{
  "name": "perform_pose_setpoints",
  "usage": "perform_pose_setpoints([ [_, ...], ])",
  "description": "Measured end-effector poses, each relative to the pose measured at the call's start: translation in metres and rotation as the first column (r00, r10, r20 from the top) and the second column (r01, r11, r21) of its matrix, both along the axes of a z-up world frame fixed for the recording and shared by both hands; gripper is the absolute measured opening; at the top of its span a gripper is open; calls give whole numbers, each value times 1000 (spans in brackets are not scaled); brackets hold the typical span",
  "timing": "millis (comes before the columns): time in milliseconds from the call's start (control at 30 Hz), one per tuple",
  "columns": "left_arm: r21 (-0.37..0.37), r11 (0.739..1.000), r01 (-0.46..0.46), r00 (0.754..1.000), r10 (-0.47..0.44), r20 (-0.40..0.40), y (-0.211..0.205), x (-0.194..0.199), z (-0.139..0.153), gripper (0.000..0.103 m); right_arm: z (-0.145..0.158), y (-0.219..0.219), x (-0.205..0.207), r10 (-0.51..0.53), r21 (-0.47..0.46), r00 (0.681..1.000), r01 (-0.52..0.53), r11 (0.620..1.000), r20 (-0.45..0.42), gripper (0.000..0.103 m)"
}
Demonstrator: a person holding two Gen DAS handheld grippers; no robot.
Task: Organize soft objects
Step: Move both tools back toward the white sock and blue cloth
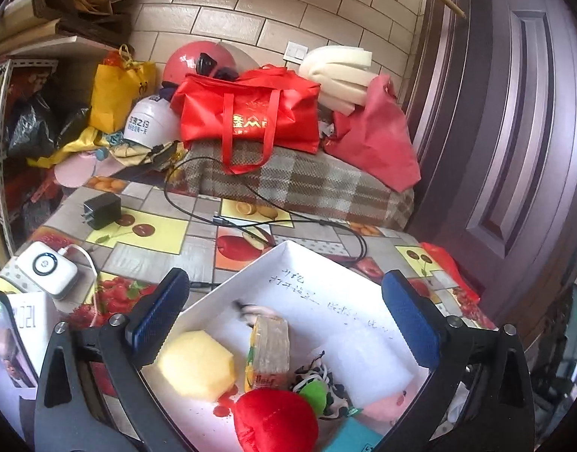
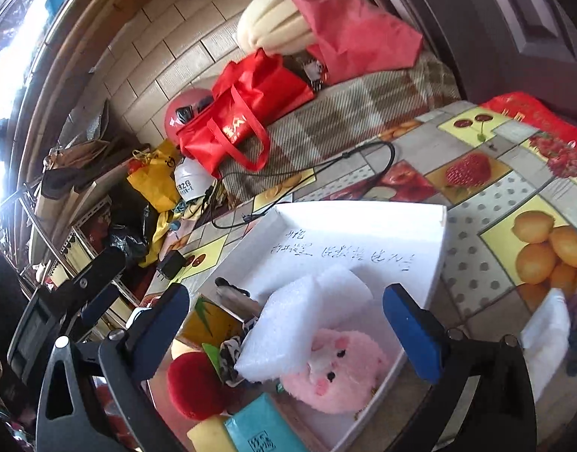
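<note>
A white box [image 1: 288, 252] [image 2: 363, 209] with handwriting inside sits on the fruit-print table. It holds a pink pig plush [image 2: 341, 373], white foam sheets [image 2: 299, 320] [image 1: 363, 361], a red plush [image 1: 277, 422] [image 2: 194, 384], a yellow sponge [image 1: 196, 365], a tissue pack [image 1: 269, 346] and a teal packet [image 2: 262, 429]. My left gripper [image 1: 288, 324] is open and empty, hovering over the box. My right gripper [image 2: 288, 331] is open and empty above the foam and the pig.
A black cable [image 1: 273, 218] and charger [image 1: 102, 211] lie beyond the box, a white device [image 1: 47, 269] at left. A red bag [image 1: 250, 113], helmets and a plaid cushion [image 1: 307, 184] stand behind. A white cloth [image 2: 548, 335] lies at right; a door [image 1: 514, 113] is close by.
</note>
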State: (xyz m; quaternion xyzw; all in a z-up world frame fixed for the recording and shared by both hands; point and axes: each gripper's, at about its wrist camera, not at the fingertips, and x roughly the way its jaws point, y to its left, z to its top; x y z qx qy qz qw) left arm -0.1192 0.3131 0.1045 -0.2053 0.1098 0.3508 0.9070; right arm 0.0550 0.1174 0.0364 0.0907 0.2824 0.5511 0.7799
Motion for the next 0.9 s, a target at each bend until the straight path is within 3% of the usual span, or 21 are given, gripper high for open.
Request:
perform_pose_setpoints([
  [300, 40, 999, 6, 1000, -5, -6, -13, 1, 12, 103, 11, -32, -15, -88, 42, 983, 82, 996, 161, 103],
  [433, 56, 998, 29, 1000, -29, 2, -22, 2, 19, 103, 10, -39, -20, -204, -10, 944, 213, 977, 261, 103],
  [700, 84, 990, 114, 989, -121, 84, -48, 4, 32, 103, 8, -93, 6, -287, 68, 901, 281, 957, 324, 103],
  [800, 52, 977, 207, 971, -212, 109, -64, 20, 23, 103, 7, -125, 32, -386, 64, 841, 392, 918, 379, 103],
  [900, 41, 961, 275, 958, -278, 75, -91, 44, 6, 103, 3, -151, 52, -469, 80, 789, 479, 874, 396, 103],
])
